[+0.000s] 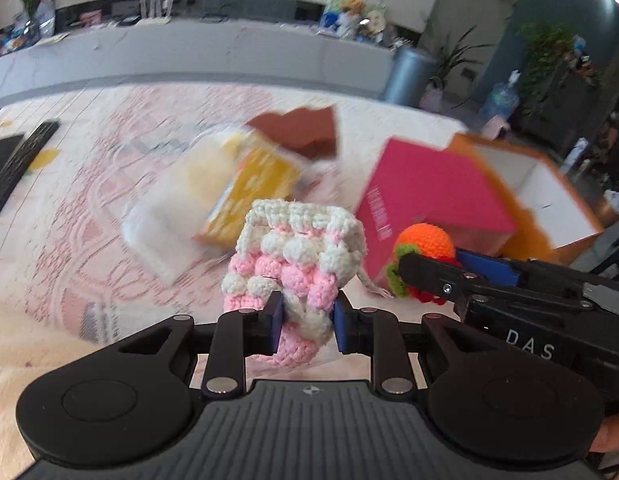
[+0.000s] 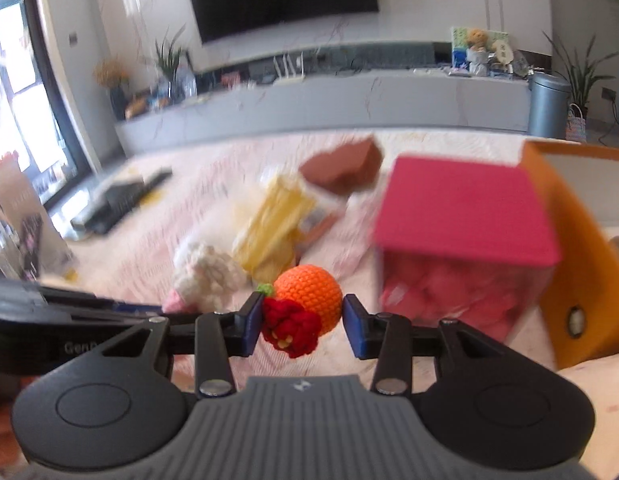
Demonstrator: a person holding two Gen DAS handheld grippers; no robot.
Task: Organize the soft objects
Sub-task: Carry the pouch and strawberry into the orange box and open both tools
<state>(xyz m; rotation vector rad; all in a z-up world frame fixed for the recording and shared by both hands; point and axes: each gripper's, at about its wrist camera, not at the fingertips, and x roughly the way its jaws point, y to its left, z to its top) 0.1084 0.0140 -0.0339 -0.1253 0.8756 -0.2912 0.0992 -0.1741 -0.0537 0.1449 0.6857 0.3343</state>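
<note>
A pink and white crochet pouch (image 1: 297,248) hangs above the patterned cover, and my left gripper (image 1: 307,310) is shut on its lower part. The pouch (image 2: 205,276) shows blurred at the left of the right wrist view. An orange crochet ball with a red flower and a green leaf (image 2: 309,292) sits between the blue pads of my right gripper (image 2: 303,314), which is shut on it. In the left wrist view the right gripper (image 1: 441,266) comes in from the right with the orange ball (image 1: 425,236) in it, close beside the pouch.
A pink box (image 1: 433,196) and an orange box with a white inside (image 1: 549,192) stand at the right. A yellow packet (image 1: 253,192), a brown piece (image 1: 301,132) and a white pad (image 1: 165,224) lie behind the pouch. A black remote (image 1: 25,156) lies far left.
</note>
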